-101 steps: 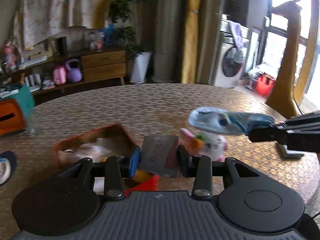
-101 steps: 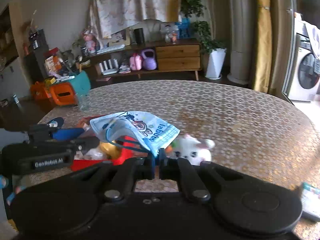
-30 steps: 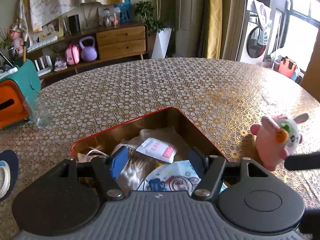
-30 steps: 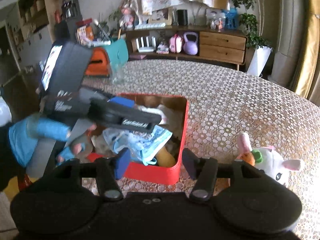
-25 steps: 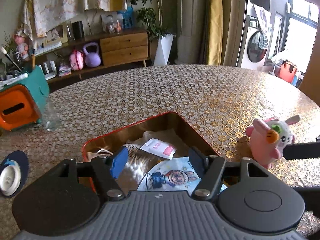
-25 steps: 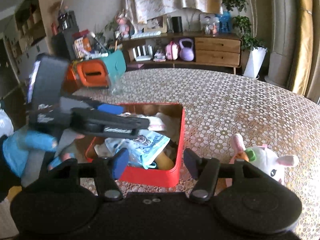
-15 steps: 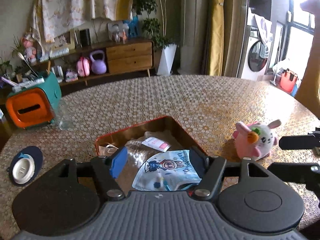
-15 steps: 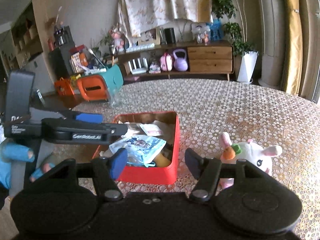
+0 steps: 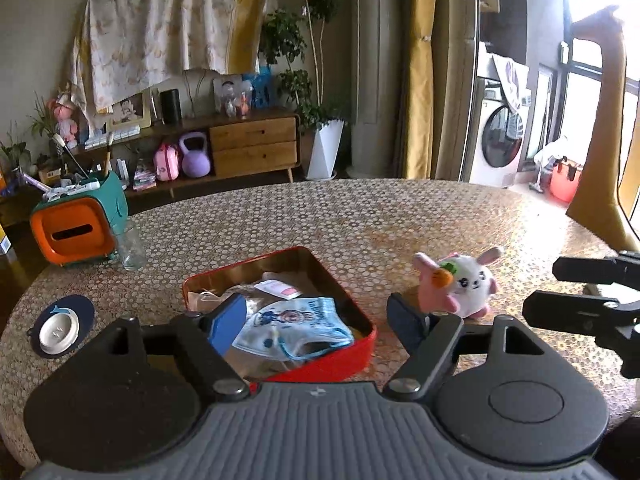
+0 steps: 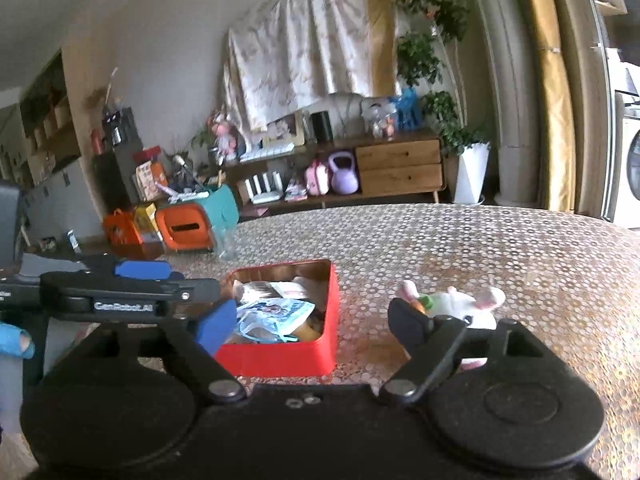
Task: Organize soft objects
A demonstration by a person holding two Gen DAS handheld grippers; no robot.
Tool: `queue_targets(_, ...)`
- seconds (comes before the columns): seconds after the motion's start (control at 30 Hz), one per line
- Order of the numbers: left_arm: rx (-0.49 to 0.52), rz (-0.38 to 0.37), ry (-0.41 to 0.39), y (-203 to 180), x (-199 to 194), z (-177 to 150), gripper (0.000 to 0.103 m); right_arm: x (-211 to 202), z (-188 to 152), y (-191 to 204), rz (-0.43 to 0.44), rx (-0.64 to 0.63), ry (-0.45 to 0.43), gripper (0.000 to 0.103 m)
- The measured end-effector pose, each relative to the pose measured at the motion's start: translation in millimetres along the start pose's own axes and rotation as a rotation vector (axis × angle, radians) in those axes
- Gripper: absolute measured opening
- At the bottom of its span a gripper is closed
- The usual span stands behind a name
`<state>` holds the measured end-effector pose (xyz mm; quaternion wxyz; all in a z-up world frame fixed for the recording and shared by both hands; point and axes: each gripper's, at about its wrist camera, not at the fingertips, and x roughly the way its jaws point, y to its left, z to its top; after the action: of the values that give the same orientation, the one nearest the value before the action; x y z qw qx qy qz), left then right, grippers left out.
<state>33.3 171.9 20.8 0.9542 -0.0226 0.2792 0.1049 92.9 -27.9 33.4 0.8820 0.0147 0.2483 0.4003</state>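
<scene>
Both tools hang above the near edge of the round bench [image 9: 360, 216], and neither carries anything. The left hand-held gripper [image 9: 316, 322] has its jaws spread wide apart over the near side of the red tin [image 9: 320, 364]; the right hand-held gripper [image 10: 312, 322] is likewise spread wide and empty, with the tin on one side of its gap and the toy on the other.

The tin sits toward the near-left part of the bench and already holds a child's face mask [image 9: 292, 326] printed with a cartoon rabbit, lying on top of a small white sachet [image 9: 278, 288] and other soft packets. One soft thing is left outside: the plush rabbit [image 9: 460, 282] with a carrot on its head, standing on the bench just to the right of the tin and apart from it.

The likely next job is to put the rabbit into the tin. The risks: the plush is round and squashy, so a shallow pinch could let it squirt out and roll toward the bench edge. The tin looks nearly full, so the rabbit may perch on the mask and tumble back out, or drag the mask's ear loops over the rim. The two tools hover near each other and could collide over the tin.
</scene>
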Motion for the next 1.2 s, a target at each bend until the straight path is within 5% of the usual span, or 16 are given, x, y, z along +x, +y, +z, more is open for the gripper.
queue_targets(0.53, -0.062, -0.074, -0.027, -31, -35, -18, 0.09, -45, -24, -15, -0.05, 0.035, -0.108, 0.103)
queue_targets(0.73, -0.077, -0.076, -0.058, -34, -47, -22, 0.103, -53, -27, -13, -0.063, 0.01, -0.139, 0.103)
queue_targets(1.2, -0.072, -0.074, -0.091, -43, -56, -29, 0.103, -57, -32, -13, -0.089, 0.029, -0.156, 0.103)
